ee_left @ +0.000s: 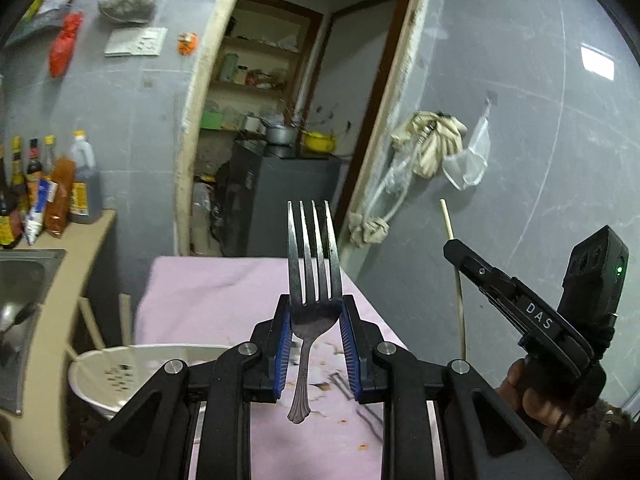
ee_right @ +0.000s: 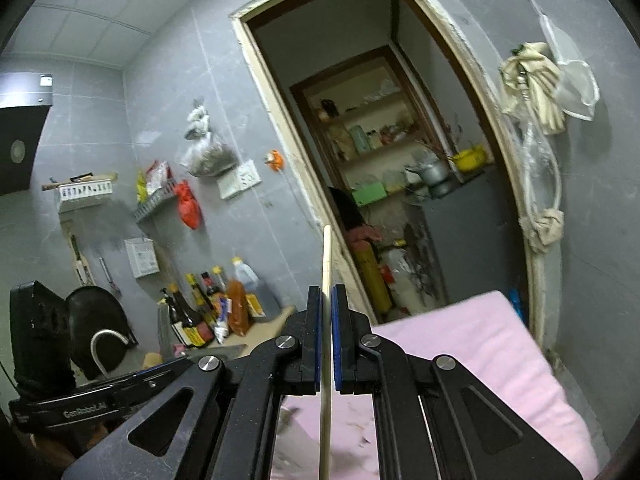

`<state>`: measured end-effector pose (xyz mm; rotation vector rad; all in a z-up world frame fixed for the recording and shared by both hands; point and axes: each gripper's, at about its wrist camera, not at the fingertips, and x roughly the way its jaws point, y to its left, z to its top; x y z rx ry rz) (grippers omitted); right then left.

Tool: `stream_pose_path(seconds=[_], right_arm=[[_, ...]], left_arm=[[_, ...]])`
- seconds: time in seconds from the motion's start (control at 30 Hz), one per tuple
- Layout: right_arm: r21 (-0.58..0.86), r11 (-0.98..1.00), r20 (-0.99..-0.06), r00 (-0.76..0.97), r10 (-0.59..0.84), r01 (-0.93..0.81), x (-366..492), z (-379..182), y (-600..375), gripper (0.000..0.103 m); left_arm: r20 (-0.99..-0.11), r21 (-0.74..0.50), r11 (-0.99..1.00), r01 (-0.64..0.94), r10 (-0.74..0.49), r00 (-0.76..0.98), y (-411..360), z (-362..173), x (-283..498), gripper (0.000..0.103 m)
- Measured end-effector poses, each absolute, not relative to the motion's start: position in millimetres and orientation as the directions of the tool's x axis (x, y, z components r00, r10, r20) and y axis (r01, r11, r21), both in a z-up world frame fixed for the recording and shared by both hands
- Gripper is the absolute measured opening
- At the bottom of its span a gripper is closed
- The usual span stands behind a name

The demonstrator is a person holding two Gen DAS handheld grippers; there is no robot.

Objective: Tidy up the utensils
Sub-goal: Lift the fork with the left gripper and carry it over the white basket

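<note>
A metal fork (ee_left: pixel 314 280) stands upright with its tines up, and my left gripper (ee_left: pixel 315 312) is shut on its neck between the blue pads (ee_left: pixel 282 344). It hangs above a table under a pink cloth (ee_left: pixel 208 296). A pale wooden chopstick (ee_right: pixel 326 320) runs upright through my right gripper (ee_right: pixel 327 300), which is shut on it. In the left wrist view the right gripper (ee_left: pixel 454 246) shows at the right with the chopstick (ee_left: pixel 460 304) sticking out above and below it. The left gripper's body (ee_right: pixel 80 396) lies at the lower left of the right wrist view.
A white perforated basket (ee_left: pixel 120 368) sits at the table's left edge. A counter with a sink (ee_left: pixel 20 280) and sauce bottles (ee_left: pixel 60 188) stands left. Ahead a doorway (ee_left: pixel 288 120) opens onto shelves. Cloths (ee_left: pixel 432 140) hang on the grey tiled wall. Dark utensils (ee_left: pixel 340 384) lie on the stained cloth.
</note>
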<state>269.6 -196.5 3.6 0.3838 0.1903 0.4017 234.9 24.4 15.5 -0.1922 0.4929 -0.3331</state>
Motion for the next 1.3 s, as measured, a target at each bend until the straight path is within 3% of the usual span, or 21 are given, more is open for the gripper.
stream_pose_path(seconds=[0.4,0.73,1.3], right_arm=[[0.387,0.808,0.010,0.878,0.479,-0.445,297.6,14.7,-104.9,0.004],[0.473,0.812,-0.022,0.917,0.399,-0.342,332.1,-11.7,-75.0,0.004],[0.469,0.822,-0.060,0.917,0.394,-0.323,350.3,-49.5,-61.5,0.004]], left_arm=[[-0.384,-0.256,0.964,0.074,-0.172,0.907,120.4,32.7,222.9,0.022],[-0.408,-0.299,0.952,-0.063,-0.068,0.911,172.7,7.2,235.6,0.022],[-0.466,-0.358,0.930,-0.079,-0.105,0.879,179.9,-34.8,268.3,0.022]])
